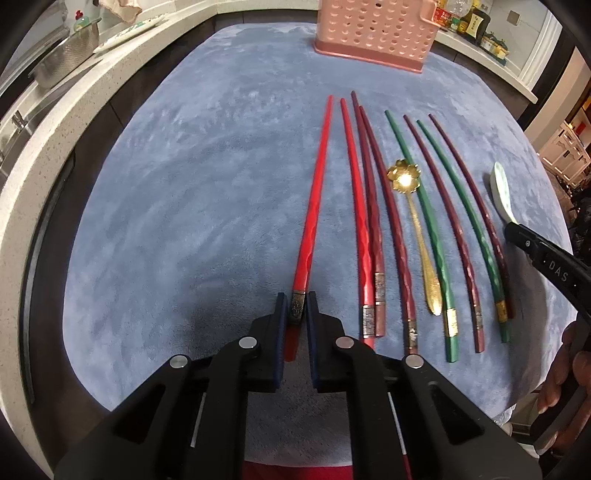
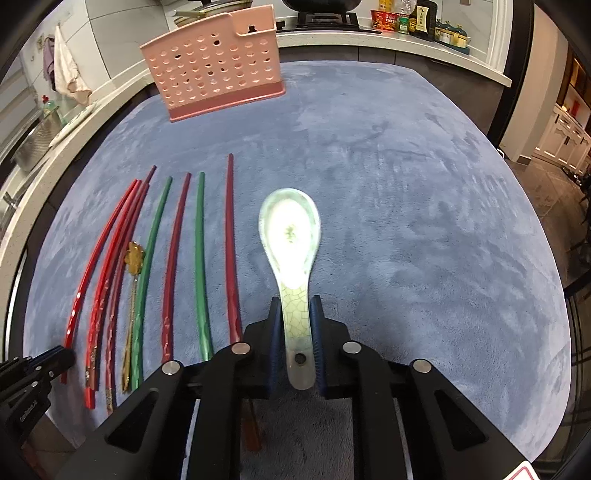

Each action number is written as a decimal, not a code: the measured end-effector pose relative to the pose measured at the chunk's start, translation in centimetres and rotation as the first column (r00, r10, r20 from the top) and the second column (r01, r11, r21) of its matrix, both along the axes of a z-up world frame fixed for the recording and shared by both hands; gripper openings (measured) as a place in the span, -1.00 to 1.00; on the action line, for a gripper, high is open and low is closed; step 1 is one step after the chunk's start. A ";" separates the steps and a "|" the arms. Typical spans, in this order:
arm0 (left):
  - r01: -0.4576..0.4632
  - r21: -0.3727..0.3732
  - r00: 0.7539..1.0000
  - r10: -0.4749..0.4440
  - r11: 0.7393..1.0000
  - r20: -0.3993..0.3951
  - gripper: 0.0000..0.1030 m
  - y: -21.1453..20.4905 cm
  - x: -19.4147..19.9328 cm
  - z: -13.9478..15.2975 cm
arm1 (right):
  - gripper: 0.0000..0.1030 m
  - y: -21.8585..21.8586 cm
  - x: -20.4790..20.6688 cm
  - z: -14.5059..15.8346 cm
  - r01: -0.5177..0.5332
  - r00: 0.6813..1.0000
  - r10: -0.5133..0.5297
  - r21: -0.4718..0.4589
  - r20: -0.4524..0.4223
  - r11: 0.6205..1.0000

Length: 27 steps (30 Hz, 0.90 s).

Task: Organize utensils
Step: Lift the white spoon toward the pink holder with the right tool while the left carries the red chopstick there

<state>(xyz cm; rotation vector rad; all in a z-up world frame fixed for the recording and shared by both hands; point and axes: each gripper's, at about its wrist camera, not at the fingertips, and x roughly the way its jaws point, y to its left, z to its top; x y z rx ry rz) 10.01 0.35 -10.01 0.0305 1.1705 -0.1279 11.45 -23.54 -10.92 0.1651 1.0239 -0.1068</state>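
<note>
Blue fuzzy cloth (image 1: pixel 184 184) covers your whole work surface; in the left wrist view your left gripper (image 1: pixel 296 308) is pinched onto the banded end of the bright red chopstick (image 1: pixel 314 199) at the far left of the row, blue pads tight on both sides of it. To its right lie the rest of the chopsticks, side by side: another bright red one (image 1: pixel 355 206), dark red ones, two green ones (image 1: pixel 424 210); a gold flower-headed spoon (image 1: pixel 413 221) sits between a dark red stick and a green one. Way back stands the pink holed basket (image 1: pixel 373 33), apart from everything; at the right edge you can spot your right gripper (image 1: pixel 515 230) on the white spoon (image 1: pixel 501 192), and a bit of your hand (image 1: pixel 561 373) lower down.

Right wrist view next: your right gripper (image 2: pixel 296 332) is clamped on the crackle-glazed handle of the white spoon (image 2: pixel 290 236), bowl facing up and pointing away from you; I can't tell if it's off the cloth (image 2: pixel 424 221). Chopsticks fan out to the left, the nearest dark red one (image 2: pixel 231 240) just beside the gripper; the pink basket (image 2: pixel 214 70) is far back left, and your left gripper's (image 2: pixel 55 360) body pokes in at the lower left corner.
</note>
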 end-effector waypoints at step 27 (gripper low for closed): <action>-0.039 -0.064 0.955 0.056 0.997 0.290 -0.87 0.9 2.1 13.4 | -0.89 -1.5 -0.3 9.6 0.008 0.986 -0.011 0.018 0.168 1.000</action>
